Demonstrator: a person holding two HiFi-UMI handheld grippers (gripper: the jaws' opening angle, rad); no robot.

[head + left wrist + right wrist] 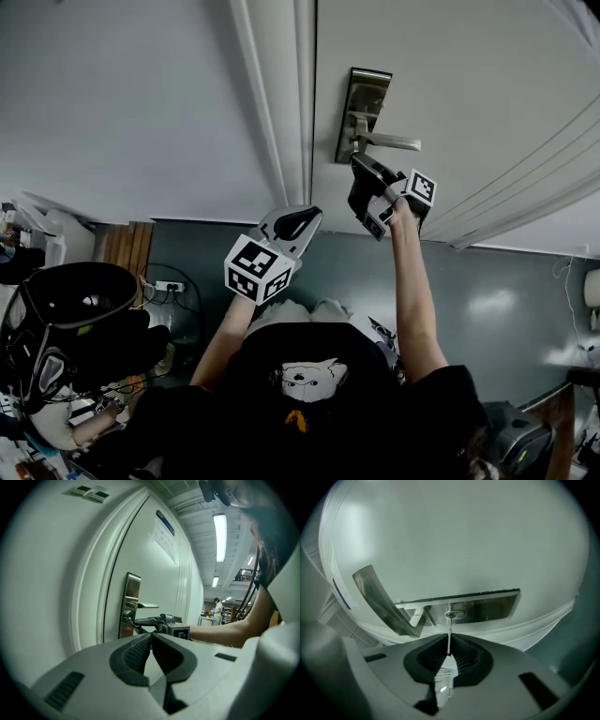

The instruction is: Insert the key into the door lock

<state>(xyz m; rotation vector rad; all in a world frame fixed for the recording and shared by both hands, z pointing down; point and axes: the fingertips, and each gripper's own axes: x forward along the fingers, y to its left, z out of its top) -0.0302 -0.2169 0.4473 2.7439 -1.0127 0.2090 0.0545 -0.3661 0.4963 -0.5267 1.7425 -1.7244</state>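
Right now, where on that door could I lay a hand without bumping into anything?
The white door panel is bare right of the brushed-metal lock plate and above the silver lever handle. The pale wall left of the white door frame is bare too. It's crowded below the handle, where the right gripper holds a thin metal key to the lock.

head cam down, R cam close, shared lock plate [366, 98]

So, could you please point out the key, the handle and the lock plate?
key [449, 637], right gripper view, middle of its blade.
handle [394, 142], head view, middle of the lever.
lock plate [367, 89], head view, upper part of the plate.
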